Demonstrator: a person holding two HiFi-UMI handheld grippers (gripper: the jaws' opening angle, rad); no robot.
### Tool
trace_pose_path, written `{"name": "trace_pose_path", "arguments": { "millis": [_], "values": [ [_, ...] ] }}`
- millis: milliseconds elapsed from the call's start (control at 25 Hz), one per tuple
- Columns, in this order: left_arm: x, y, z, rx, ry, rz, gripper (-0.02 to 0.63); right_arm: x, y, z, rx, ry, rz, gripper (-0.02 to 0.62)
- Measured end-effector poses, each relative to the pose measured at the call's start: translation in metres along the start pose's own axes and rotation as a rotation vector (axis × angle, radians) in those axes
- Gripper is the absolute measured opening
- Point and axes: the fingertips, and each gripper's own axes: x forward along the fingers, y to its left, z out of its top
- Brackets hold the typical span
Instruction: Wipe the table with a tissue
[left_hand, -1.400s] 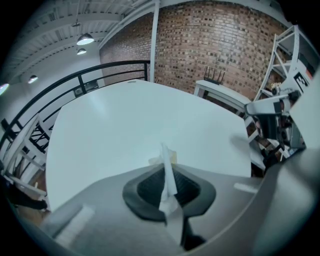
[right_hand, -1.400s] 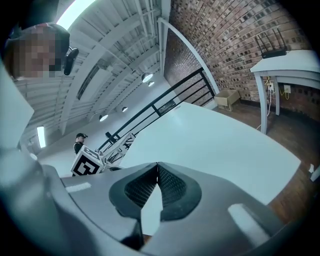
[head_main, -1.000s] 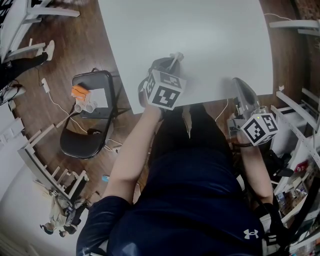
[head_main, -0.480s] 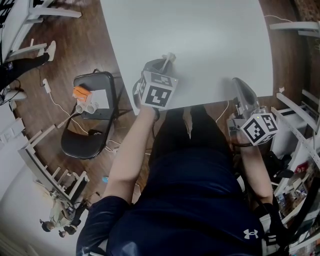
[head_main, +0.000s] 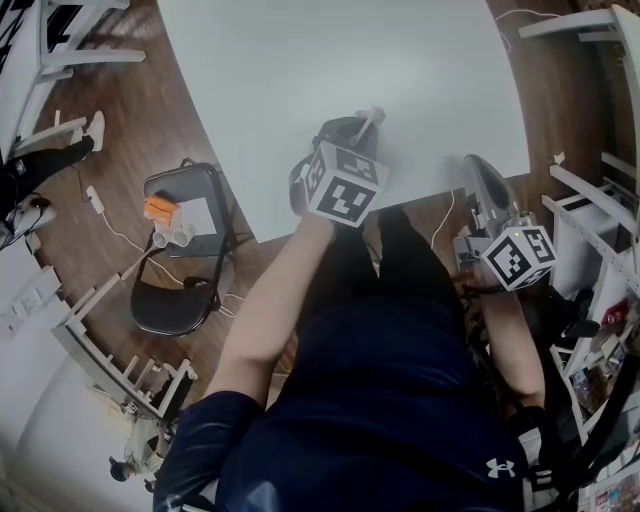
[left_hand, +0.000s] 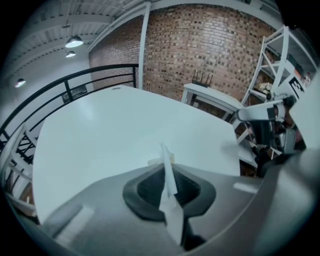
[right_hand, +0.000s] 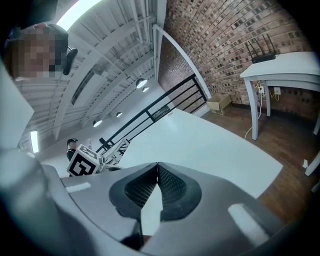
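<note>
The white table fills the upper middle of the head view. My left gripper hangs over the table's near edge, shut on a thin white tissue that sticks out past its tips. In the left gripper view the tissue stands as a narrow strip pinched between the closed jaws, with the table beyond. My right gripper sits at the table's near right corner, shut with nothing in it. In the right gripper view its tips meet above the table.
A black folding chair with an orange thing and small white items stands left of the table on the wood floor. White shelving stands close on the right. A cable runs over the floor. A small white desk stands by the brick wall.
My left gripper with the tissue has moved a little to the right along the table's near edge. The head view has shifted slightly. The right gripper has stayed put.
</note>
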Motion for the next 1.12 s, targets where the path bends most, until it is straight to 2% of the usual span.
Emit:
{"name": "trace_pose_path", "arguments": {
  "millis": [120,280,400,640,920,1120],
  "values": [
    [0.016,-0.017,0.0,0.045,0.017,-0.025,0.017,-0.011,-0.011,0.001,0.013,-0.019,-0.03,0.011],
    [0.024,-0.015,-0.004,0.072,0.039,-0.021,0.017,-0.023,-0.026,0.003,0.029,-0.036,-0.068,0.011],
    [0.023,-0.012,-0.004,0.045,0.039,-0.024,0.017,-0.026,-0.032,0.001,0.038,-0.038,-0.081,0.011],
    [0.016,0.009,-0.01,-0.013,0.035,0.016,0.017,-0.013,-0.017,0.0,0.023,-0.018,-0.044,0.011],
    [0.002,0.04,-0.023,-0.114,0.021,0.075,0.017,0.003,0.001,0.004,-0.07,0.021,-0.003,0.011],
    [-0.012,0.057,-0.039,-0.15,0.027,0.108,0.017,0.019,0.016,0.004,-0.107,0.047,0.028,0.011]
  ]
}}
